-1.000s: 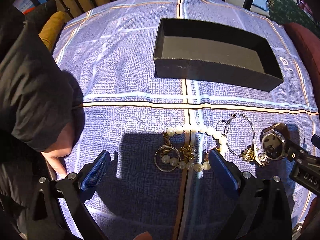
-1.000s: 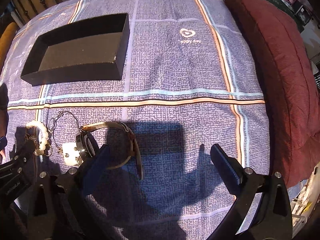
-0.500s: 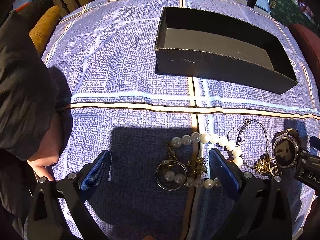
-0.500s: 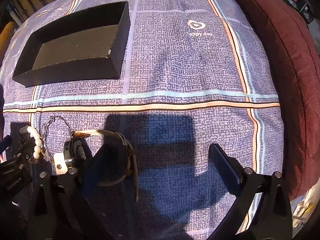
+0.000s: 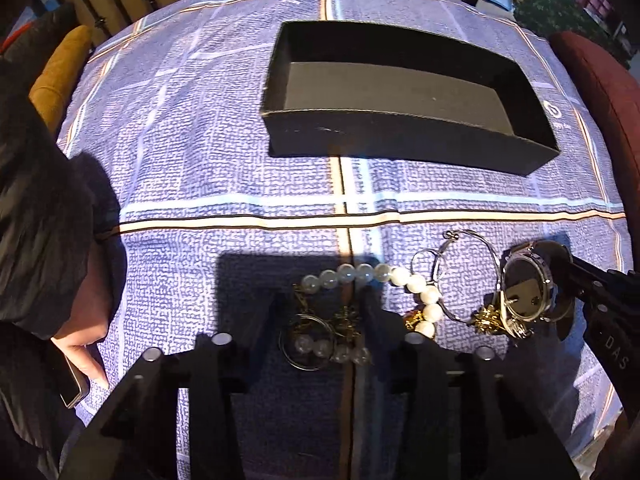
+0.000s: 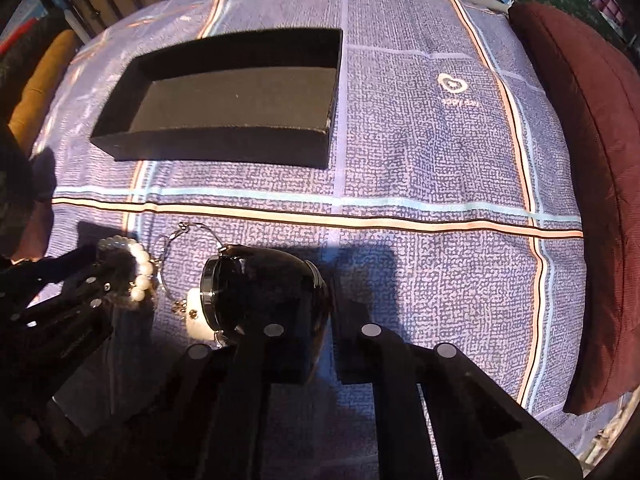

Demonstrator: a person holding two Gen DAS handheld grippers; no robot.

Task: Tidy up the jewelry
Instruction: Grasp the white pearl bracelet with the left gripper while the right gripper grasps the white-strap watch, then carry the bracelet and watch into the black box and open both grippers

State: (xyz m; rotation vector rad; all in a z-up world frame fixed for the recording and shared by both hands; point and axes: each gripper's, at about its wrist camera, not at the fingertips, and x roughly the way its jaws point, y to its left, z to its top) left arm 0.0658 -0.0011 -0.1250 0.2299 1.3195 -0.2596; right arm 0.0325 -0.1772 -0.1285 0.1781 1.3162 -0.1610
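Left gripper (image 5: 320, 312) clamps the pearl bracelet (image 5: 376, 276); right gripper (image 6: 324, 312) clamps the watch (image 6: 260, 284) strap.

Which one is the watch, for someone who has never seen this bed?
Start at the black box on the purple plaid bedspread, then come down past the orange stripe to the jewelry pile nearest the camera. The watch lies at the pile's right end, right of the pearl bracelet and wire bangle. It alone has a round dial and a band.
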